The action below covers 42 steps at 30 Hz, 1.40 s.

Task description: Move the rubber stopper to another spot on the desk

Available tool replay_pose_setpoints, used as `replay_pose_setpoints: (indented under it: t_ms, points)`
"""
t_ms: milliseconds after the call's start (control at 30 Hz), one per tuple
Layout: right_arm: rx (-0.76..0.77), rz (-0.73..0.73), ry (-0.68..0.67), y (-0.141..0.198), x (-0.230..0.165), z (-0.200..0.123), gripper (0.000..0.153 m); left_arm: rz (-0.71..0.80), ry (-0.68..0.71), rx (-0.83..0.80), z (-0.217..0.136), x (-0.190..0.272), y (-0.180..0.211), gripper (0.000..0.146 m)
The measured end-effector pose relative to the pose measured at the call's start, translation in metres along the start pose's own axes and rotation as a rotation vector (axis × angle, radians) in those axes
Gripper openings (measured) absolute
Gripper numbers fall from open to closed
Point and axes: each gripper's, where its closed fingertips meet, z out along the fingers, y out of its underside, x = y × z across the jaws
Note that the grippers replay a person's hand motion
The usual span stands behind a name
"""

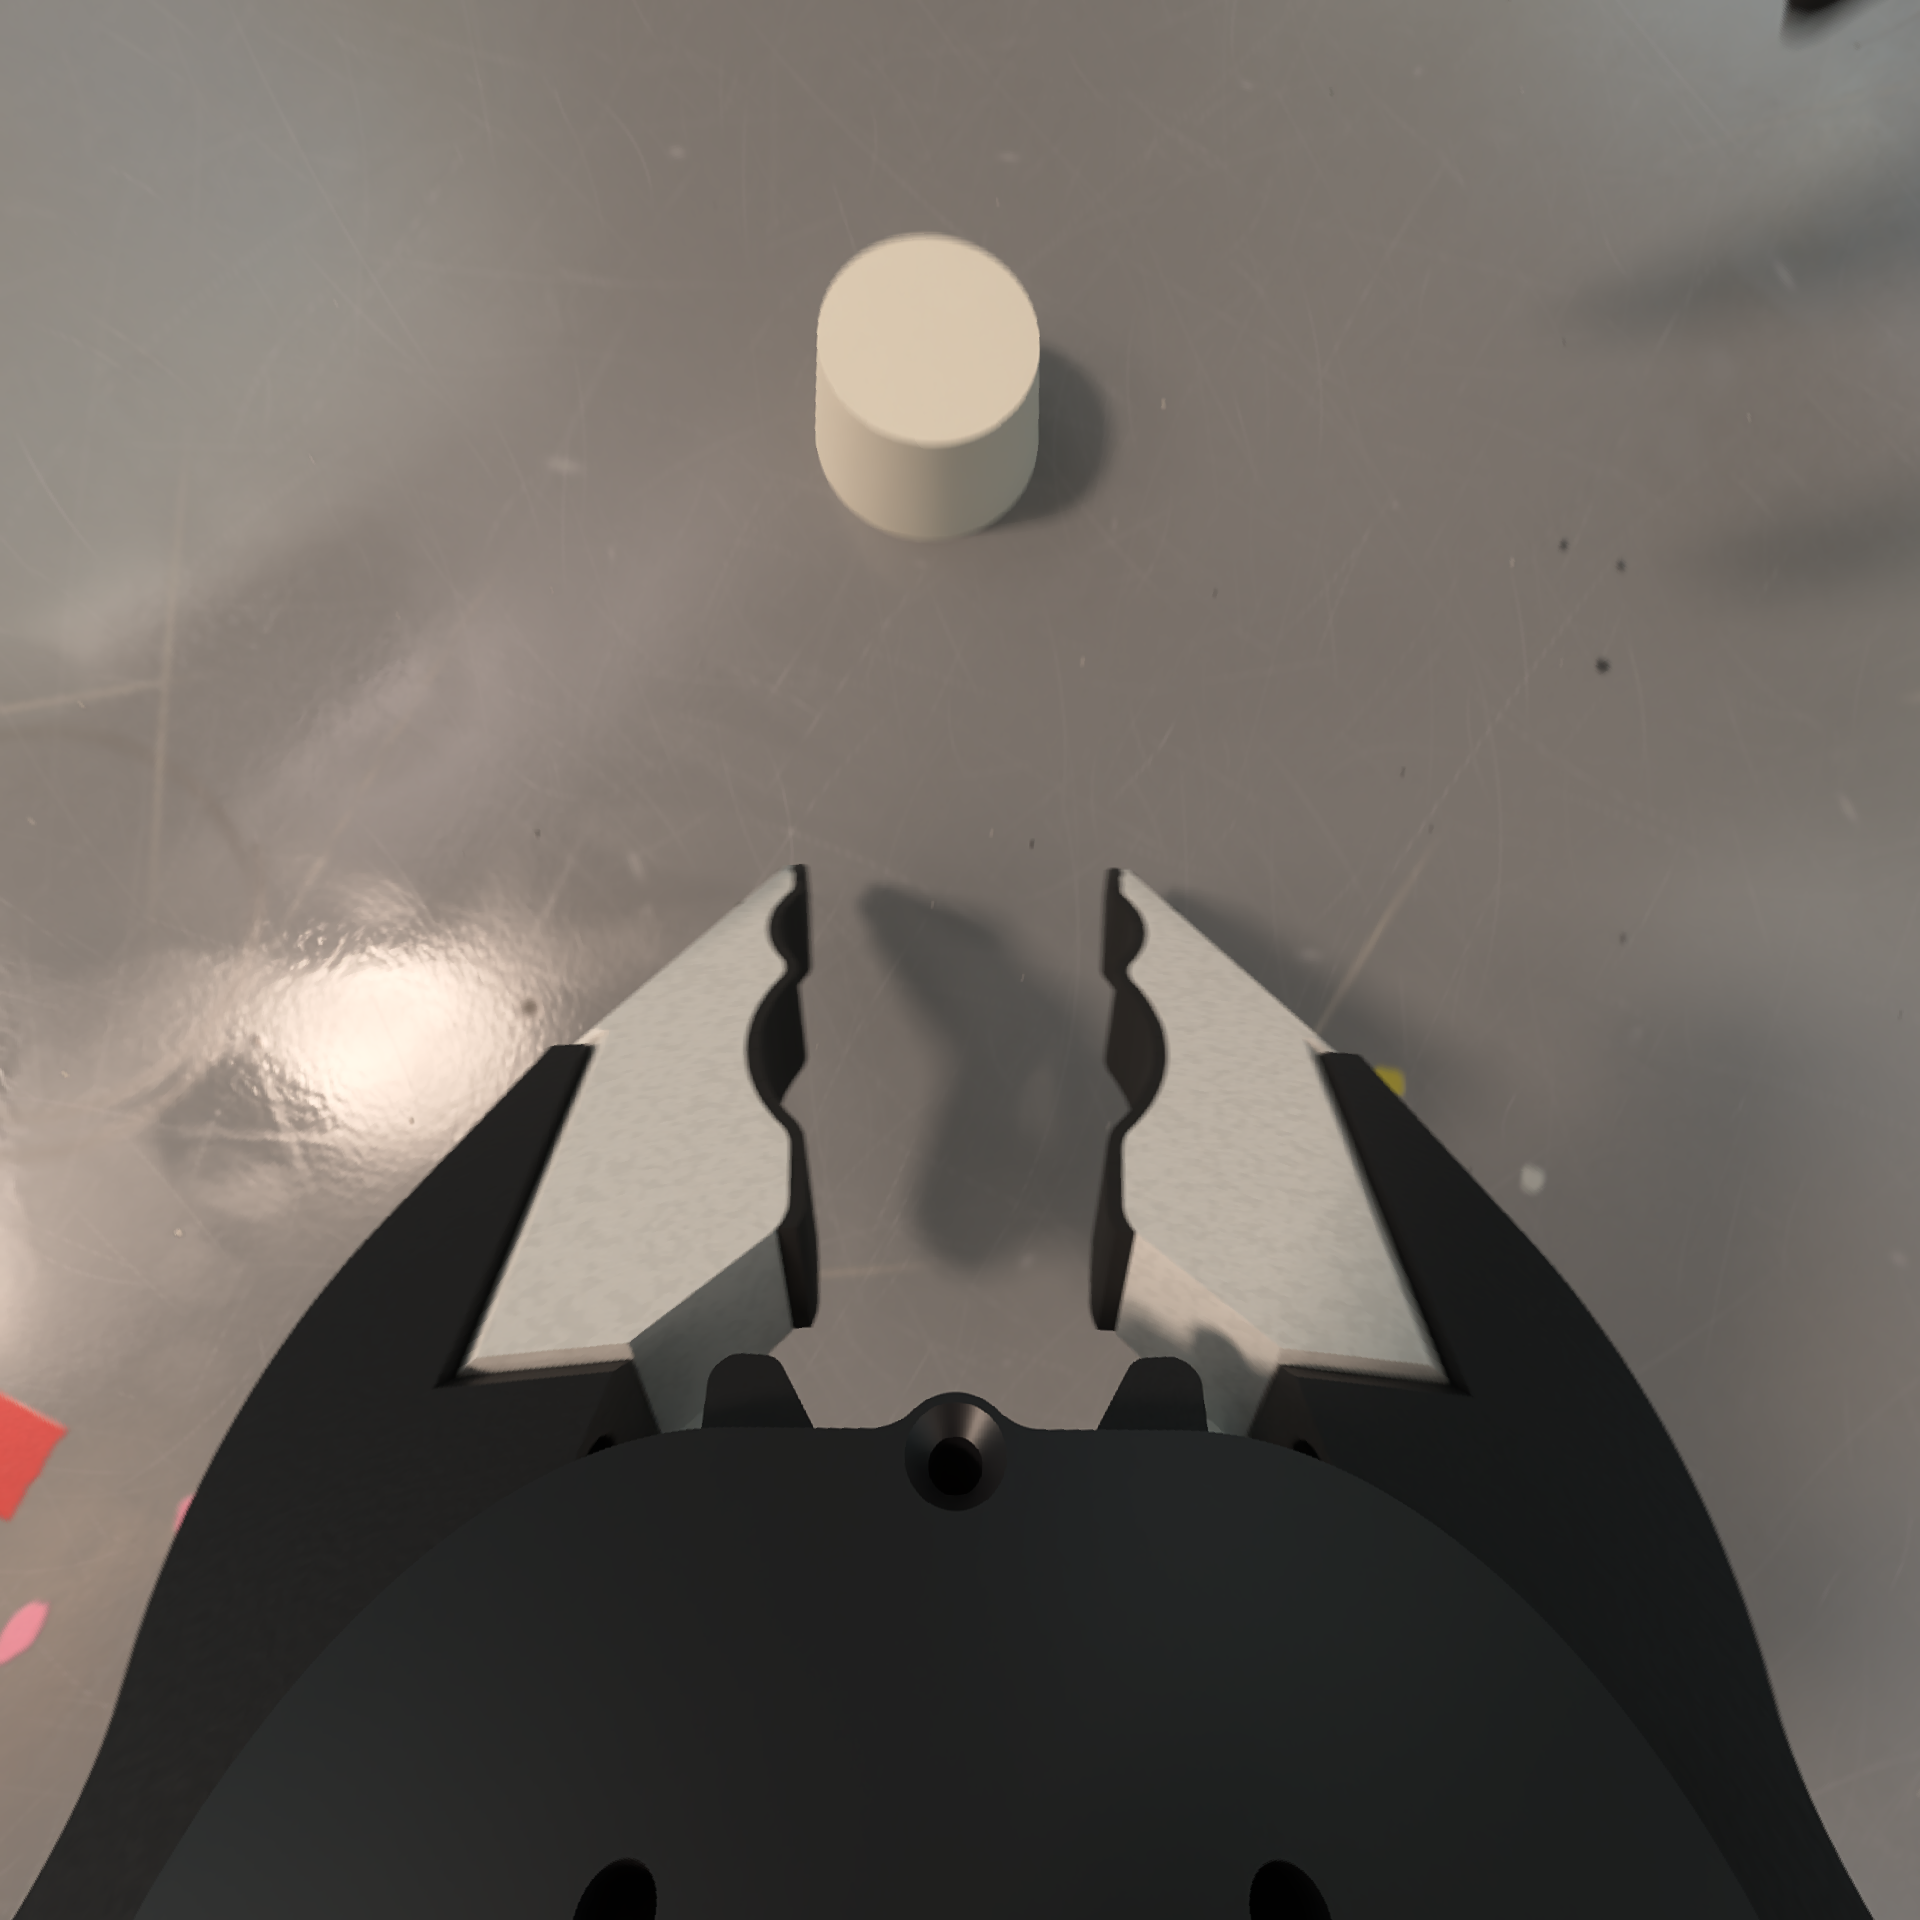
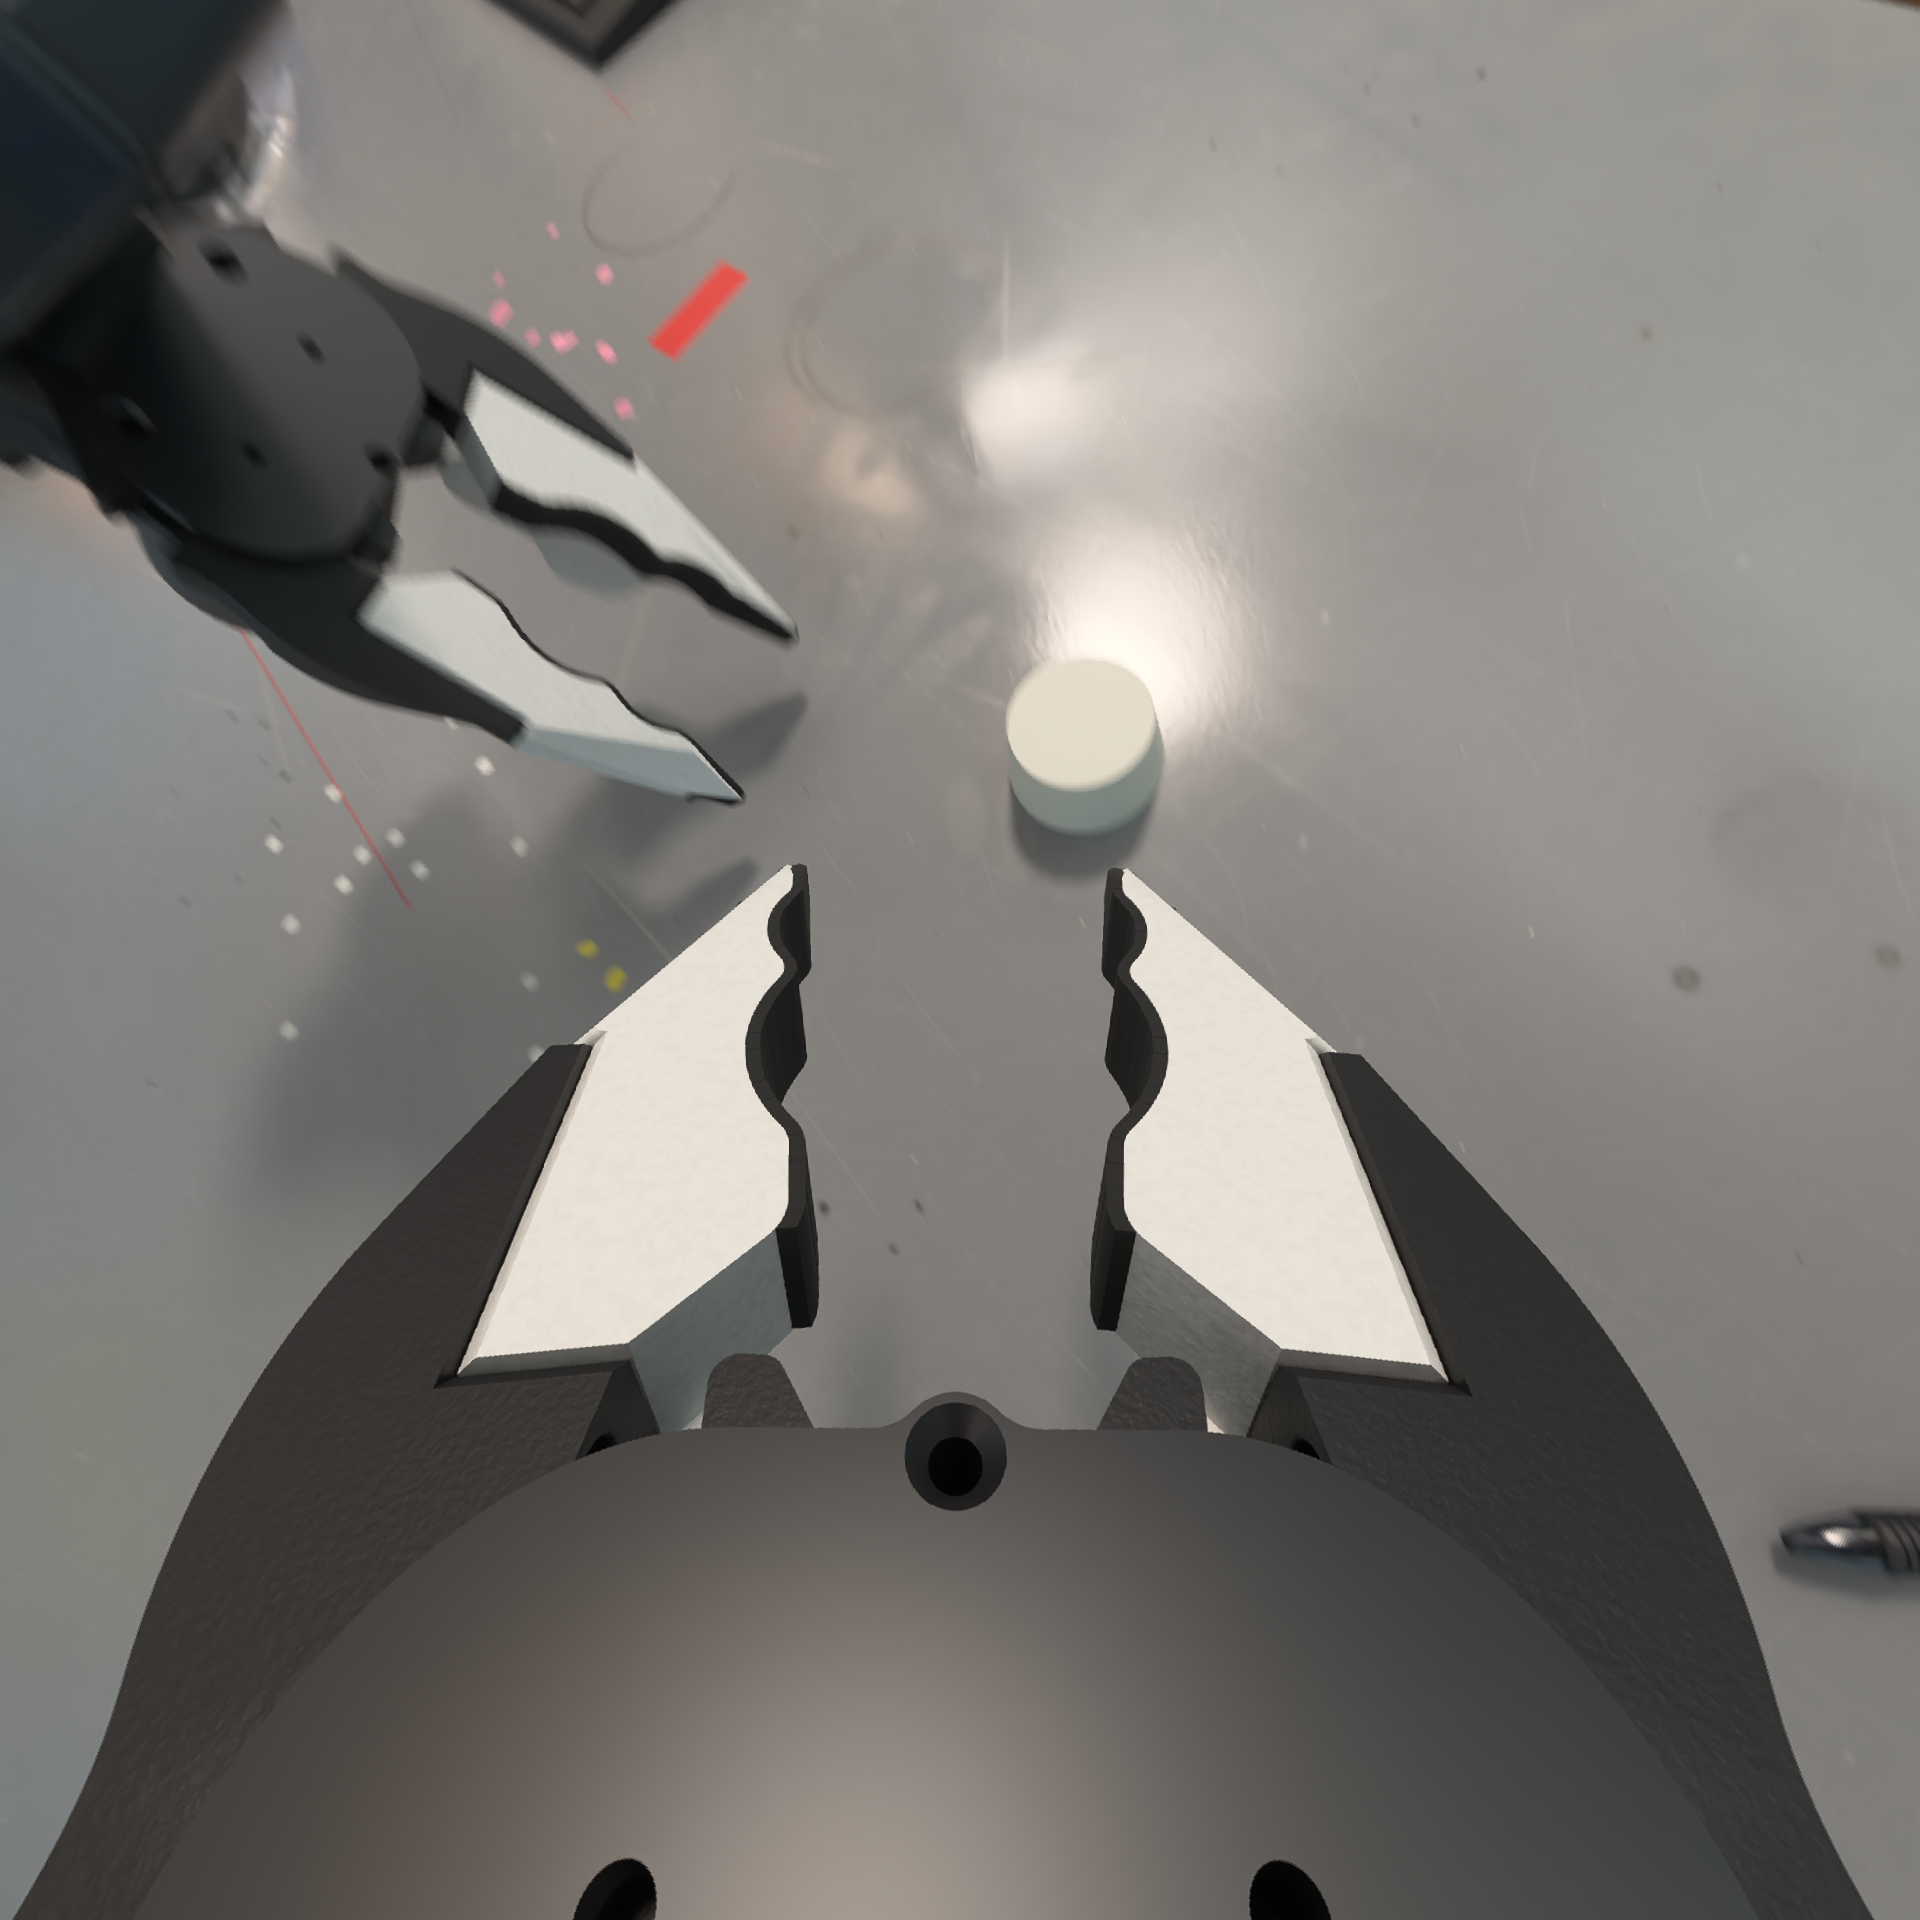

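Stopper (image 1: 927, 384) upright on desk (image 1: 1351, 520) — both tools, left (image 1: 956, 883) and right (image 2: 956, 883), released, apart from it.

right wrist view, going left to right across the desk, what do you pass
left gripper, black with grey-white fingers → flat red rectangular patch → cream cylindrical rubber stopper → dark metal pointed bit at the right edge

The rubber stopper (image 1: 925, 384) is plain cream, and the surface (image 1: 1455, 831) under it is glossy grey with fine scratches and dark specks. Both the left tongs (image 1: 956, 883) and right tongs (image 2: 956, 883) have black bodies with speckled white finger faces. A red strip (image 2: 698, 310) lies among pink, white and yellow flecks.
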Motion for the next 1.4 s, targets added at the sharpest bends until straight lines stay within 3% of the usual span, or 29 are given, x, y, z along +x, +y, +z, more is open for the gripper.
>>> replay_pose_setpoints:
  t_ms: [100, 200, 300, 400, 500, 567, 667, 767, 1033, 1233, 1400]
  points:
    - [-0.027, -0.072, 0.135, 0.041, 0.026, -0.008, 0.057, 0.021, -0.056, -0.004, 0.003, 0.003, -0.022, 0.084]
    - [-0.053, -0.133, 0.271, 0.079, 0.051, -0.015, 0.056, 0.06, -0.115, -0.012, 0.013, -0.002, -0.044, 0.086]
    - [-0.047, -0.071, 0.204, 0.096, 0.052, -0.008, 0.052, 0.055, -0.099, -0.072, 0.03, -0.008, -0.059, 0.087]
    - [-0.083, -0.079, 0.224, 0.105, 0.057, 0.002, 0.045, 0.02, -0.053, -0.13, 0.044, -0.011, -0.068, 0.091]
    - [-0.069, -0.101, 0.209, 0.105, 0.053, 0.005, 0.025, 0.02, -0.041, -0.161, 0.055, -0.01, -0.074, 0.085]
    - [-0.061, -0.112, 0.191, 0.105, 0.05, 0.007, 0.0, 0.036, -0.056, -0.195, 0.063, -0.01, -0.074, 0.077]
    - [-0.061, -0.11, 0.201, 0.105, 0.049, 0.008, 0.0, 0.037, -0.054, -0.202, 0.069, -0.007, -0.077, 0.055]
    - [-0.065, -0.099, 0.192, 0.106, 0.049, 0.007, 0.0, 0.059, -0.04, -0.23, 0.066, -0.004, -0.074, 0.046]
    - [-0.081, -0.035, 0.103, 0.113, 0.045, 0.0, 0.0, 0.045, -0.095, -0.339, 0.014, -0.041, -0.011, 0.046]
    - [-0.093, -0.032, 0.129, 0.112, 0.05, -0.001, 0.0, 0.003, -0.069, -0.3, 0.026, -0.059, -0.027, 0.046]
    - [-0.087, -0.025, 0.142, 0.111, 0.053, -0.001, 0.0, 0.149, -0.024, -0.385, 0.029, -0.025, -0.028, 0.047]
